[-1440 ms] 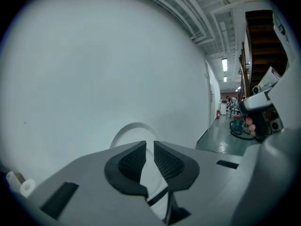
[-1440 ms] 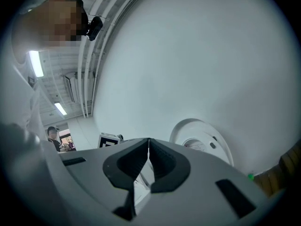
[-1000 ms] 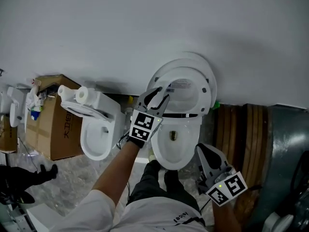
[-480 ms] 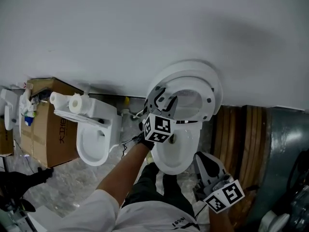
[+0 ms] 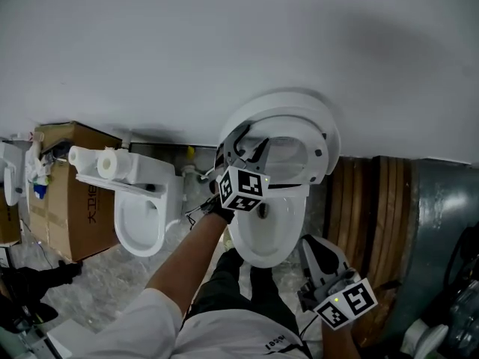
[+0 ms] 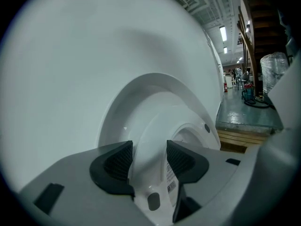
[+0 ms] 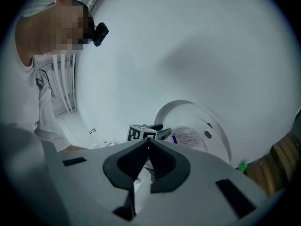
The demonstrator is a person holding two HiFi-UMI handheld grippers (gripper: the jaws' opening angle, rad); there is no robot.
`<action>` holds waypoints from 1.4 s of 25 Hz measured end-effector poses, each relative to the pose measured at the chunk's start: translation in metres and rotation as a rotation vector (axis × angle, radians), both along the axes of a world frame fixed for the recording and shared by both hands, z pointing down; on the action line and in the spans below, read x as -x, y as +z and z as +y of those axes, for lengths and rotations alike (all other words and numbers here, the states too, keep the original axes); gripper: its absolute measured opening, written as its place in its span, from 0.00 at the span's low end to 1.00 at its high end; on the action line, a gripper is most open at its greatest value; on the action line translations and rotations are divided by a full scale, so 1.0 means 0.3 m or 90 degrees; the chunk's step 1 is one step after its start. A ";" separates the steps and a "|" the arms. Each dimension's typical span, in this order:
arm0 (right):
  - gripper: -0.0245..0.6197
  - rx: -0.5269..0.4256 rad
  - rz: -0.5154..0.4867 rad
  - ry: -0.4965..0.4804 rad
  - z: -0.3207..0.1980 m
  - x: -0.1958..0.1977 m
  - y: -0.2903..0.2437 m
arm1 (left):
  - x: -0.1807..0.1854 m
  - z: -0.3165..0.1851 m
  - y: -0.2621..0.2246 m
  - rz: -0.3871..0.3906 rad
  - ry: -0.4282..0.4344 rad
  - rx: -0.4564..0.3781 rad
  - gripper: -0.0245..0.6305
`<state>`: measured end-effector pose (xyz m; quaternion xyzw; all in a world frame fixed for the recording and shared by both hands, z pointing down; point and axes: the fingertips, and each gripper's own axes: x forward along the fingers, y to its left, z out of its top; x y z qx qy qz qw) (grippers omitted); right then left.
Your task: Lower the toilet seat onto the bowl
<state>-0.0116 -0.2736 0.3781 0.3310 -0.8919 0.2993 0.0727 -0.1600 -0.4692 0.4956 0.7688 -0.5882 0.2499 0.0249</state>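
Toilet seat (image 5: 318, 142) stands tilted up over the back of the bowl (image 5: 299, 219), which is white inside. Left hand-held gripper (image 6: 149, 160) has just been opening wide, seat edge between its jaws. Right hand-held gripper (image 7: 147, 147) is closed, empty, beside the bowl.

1. Toilet seat (image 6: 150, 142): white plastic look, smooth, glossy.
2. Bowl (image 5: 263, 239): white ceramic, glazed, shiny.
3. Second toilet (image 5: 138, 226): the same glossy white ceramic.
4. Cardboard box (image 5: 71, 200): brown card, matt, with dark print on its side.
5. Wall (image 5: 224, 43): pale, smooth, matt.
6. Wooden slats (image 5: 374, 215): brown wood, grooved, dull sheen.
7. Floor (image 5: 101, 279): grey, mottled, stone-like, slightly shiny.
8. Right gripper (image 7: 148, 147): grey plastic body, matt; pads (image 7: 163, 166) black, ribbed, rubbery look.
9. Shirt (image 5: 224, 339): white cloth, soft, matt.
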 end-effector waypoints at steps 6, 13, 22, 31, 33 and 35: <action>0.07 0.007 0.003 -0.001 -0.002 -0.013 0.013 | 0.000 -0.020 0.005 0.007 0.026 0.013 0.37; 0.07 0.012 -0.003 -0.008 0.022 -0.030 0.018 | -0.011 0.034 -0.011 0.014 0.022 0.002 0.37; 0.07 0.006 -0.015 -0.016 0.072 -0.078 0.010 | -0.056 0.167 -0.041 0.004 0.021 -0.020 0.37; 0.07 -0.022 -0.030 -0.047 0.172 -0.117 -0.051 | -0.130 0.398 -0.061 0.007 0.025 -0.013 0.35; 0.07 -0.027 -0.034 -0.054 0.198 -0.134 -0.059 | -0.145 0.453 -0.061 0.009 0.022 -0.010 0.33; 0.07 -0.031 -0.040 -0.061 0.222 -0.152 -0.063 | -0.158 0.499 -0.059 0.009 0.018 -0.005 0.31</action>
